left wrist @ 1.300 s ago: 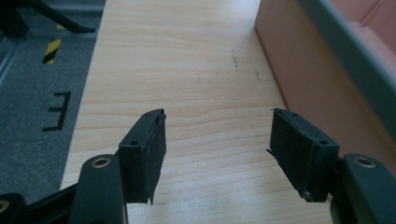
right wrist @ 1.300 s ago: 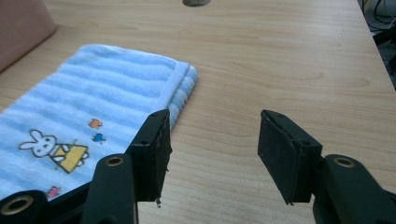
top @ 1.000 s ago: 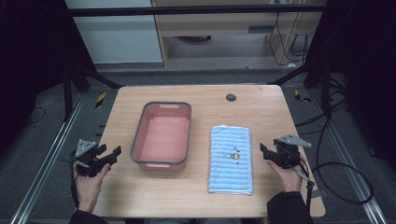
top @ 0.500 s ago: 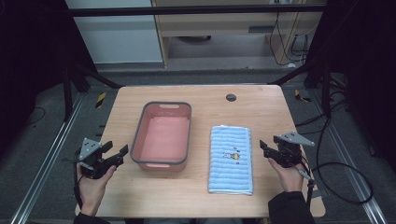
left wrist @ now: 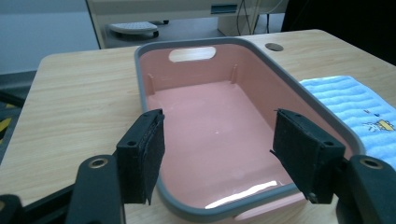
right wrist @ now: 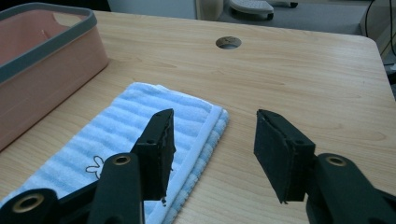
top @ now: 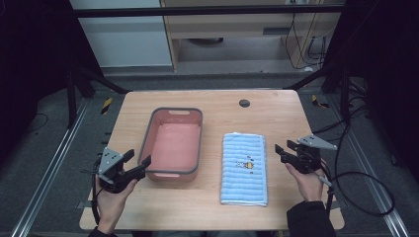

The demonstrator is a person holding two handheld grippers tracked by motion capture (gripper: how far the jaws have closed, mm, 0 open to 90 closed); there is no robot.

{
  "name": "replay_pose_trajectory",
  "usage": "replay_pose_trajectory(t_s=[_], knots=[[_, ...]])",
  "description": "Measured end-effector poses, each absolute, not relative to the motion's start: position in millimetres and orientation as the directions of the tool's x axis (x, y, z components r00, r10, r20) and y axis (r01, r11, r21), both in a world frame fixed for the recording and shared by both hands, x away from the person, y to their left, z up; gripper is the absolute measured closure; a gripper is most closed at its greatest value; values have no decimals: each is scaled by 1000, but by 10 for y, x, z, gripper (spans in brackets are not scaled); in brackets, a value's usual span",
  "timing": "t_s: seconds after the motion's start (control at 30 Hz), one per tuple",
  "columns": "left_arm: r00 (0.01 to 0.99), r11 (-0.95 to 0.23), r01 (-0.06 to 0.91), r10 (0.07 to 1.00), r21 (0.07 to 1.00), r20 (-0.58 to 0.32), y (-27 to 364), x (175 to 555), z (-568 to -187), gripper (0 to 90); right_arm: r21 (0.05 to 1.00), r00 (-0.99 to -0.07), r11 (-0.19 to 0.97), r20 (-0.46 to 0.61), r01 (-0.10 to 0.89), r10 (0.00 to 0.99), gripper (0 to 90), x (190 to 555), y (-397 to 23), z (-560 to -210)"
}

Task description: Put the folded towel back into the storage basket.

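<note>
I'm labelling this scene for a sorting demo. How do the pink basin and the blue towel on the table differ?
The pink basin is a rigid, open tub with raised walls and a grey rim; the blue towel is soft and lies flat, folded. The basin is plain inside and empty; the towel is striped, with a small cartoon print. The basin sits nearer the left claw, the towel nearer the right claw. Both are oblong, lie side by side on the wooden table, and neither is gripped.

In the left gripper view the picture's right edge is cutting off the blue striped towel [left wrist: 359, 105], and the jaws are hiding part of the pink basin's [left wrist: 212, 126] near rim. In the right gripper view the left edge is cropping that basin [right wrist: 42, 70]; the towel's small embroidered figure [right wrist: 95, 165] is sitting half behind a jaw.
</note>
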State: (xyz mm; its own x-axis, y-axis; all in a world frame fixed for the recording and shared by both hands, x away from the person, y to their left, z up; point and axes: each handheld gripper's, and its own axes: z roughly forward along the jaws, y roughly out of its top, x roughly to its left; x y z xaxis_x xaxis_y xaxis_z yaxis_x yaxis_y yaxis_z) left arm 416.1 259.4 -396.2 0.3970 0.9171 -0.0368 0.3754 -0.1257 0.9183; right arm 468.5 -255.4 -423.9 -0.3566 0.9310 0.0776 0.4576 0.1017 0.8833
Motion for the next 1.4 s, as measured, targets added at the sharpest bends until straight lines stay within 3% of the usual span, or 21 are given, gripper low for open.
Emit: replay_pose_trajectory(t_s=[0.3,0.9,1.4], knots=[[433,-148,361,901,921,-25,2361,4167,-3959,334,892,-373,96,86,441,924,504,4732,-2500,-4137],[540,-192,318,842,929,-11,1683,4194,-3915,332,910,-403,99,79,403,912,450,4903,-2302,-3961],[592,-219,317,806,923,-12,1289,4243,-4011,372,896,-405,122,68,426,912,431,5007,-2282,-3993]])
